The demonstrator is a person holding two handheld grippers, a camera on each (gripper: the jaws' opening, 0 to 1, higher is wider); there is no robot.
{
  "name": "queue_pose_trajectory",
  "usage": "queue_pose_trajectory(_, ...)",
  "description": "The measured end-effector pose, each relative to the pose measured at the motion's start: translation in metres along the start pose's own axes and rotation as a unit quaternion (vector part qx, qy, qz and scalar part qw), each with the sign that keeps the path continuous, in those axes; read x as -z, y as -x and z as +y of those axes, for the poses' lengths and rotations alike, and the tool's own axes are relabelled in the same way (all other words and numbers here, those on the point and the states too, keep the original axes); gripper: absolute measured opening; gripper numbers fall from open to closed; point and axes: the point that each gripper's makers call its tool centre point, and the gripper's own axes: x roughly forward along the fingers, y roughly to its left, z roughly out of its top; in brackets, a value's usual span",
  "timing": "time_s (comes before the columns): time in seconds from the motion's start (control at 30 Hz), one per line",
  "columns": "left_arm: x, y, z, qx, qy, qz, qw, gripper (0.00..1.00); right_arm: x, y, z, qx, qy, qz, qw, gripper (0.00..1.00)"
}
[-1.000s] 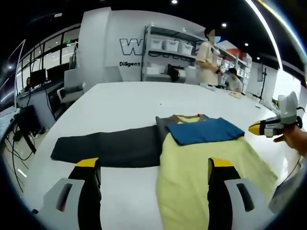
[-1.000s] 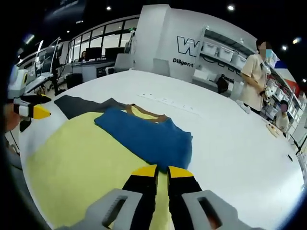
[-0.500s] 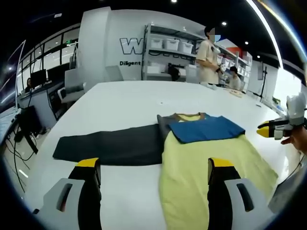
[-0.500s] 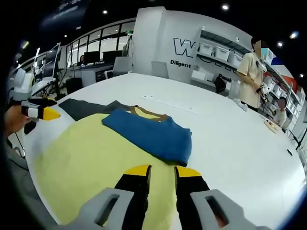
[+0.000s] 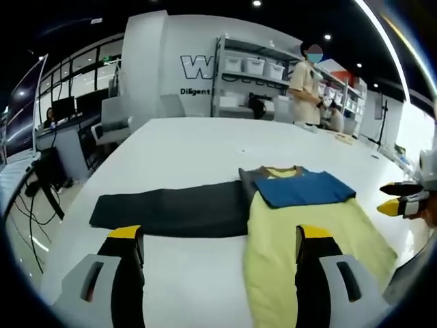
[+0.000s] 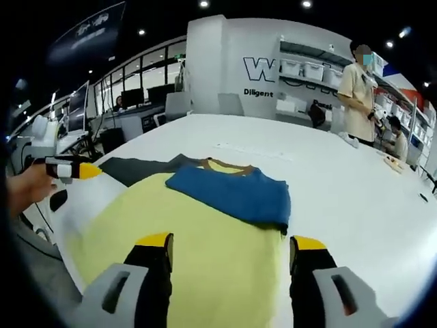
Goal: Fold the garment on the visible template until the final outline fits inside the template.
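A long-sleeved shirt lies flat on the white table (image 5: 184, 147). Its yellow body (image 5: 307, 239) points toward me, its blue sleeve (image 5: 304, 189) is folded across the chest, and its dark grey sleeve (image 5: 171, 212) stretches out sideways. My left gripper (image 5: 218, 236) hovers open above the table's near edge, in front of the grey sleeve and the body. In the right gripper view, my right gripper (image 6: 231, 242) stands wide open over the yellow body (image 6: 184, 232), short of the blue sleeve (image 6: 235, 195). The grey sleeve (image 6: 140, 169) lies beyond. The left gripper (image 6: 72, 169) shows at the left, the right gripper (image 5: 403, 203) at the right edge.
A person (image 5: 307, 85) stands at the table's far side by shelves of bins (image 5: 246, 68); another person (image 6: 398, 140) sits beyond. Desks with monitors and cables (image 5: 41, 171) lie past the table's left edge. A hand (image 6: 24, 188) holds the left gripper.
My right gripper has gone from shut to wide open and has drawn back a little from the blue sleeve. The left gripper view has shifted slightly; the shirt lies as before.
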Motion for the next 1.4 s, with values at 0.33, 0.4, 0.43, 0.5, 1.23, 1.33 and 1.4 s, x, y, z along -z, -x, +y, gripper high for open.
queue_pose_trajectory(0.33,0.003,0.007,0.027,-0.025,0.005,0.004,0.9997,0.86,0.006,-0.001,0.006,-0.007,0.011,0.003,0.9999,0.69)
queue_pose_trajectory(0.4,0.004,0.006,0.037,-0.033,0.004,0.004,0.9994,0.85,0.007,0.000,0.006,-0.007,0.011,0.003,0.9999,0.69)
queue_pose_trajectory(0.43,0.004,0.006,0.043,-0.038,0.005,0.006,0.9992,0.85,0.007,0.000,0.006,-0.008,0.011,0.004,0.9999,0.69)
queue_pose_trajectory(0.5,0.004,0.005,0.060,-0.053,0.010,0.007,0.9985,0.85,0.009,0.001,0.004,-0.007,0.011,0.006,0.9999,0.69)
queue_pose_trajectory(1.23,0.009,-0.028,0.166,-0.114,0.053,0.022,0.9918,0.65,0.017,-0.002,-0.004,0.004,0.010,0.021,0.9997,0.68)
queue_pose_trajectory(1.33,0.009,-0.033,0.172,-0.113,0.052,0.021,0.9920,0.55,0.019,-0.002,-0.006,0.007,0.010,0.024,0.9996,0.67)
queue_pose_trajectory(1.4,0.007,-0.036,0.177,-0.114,0.042,0.015,0.9924,0.45,0.020,-0.003,-0.008,0.010,0.010,0.027,0.9995,0.66)
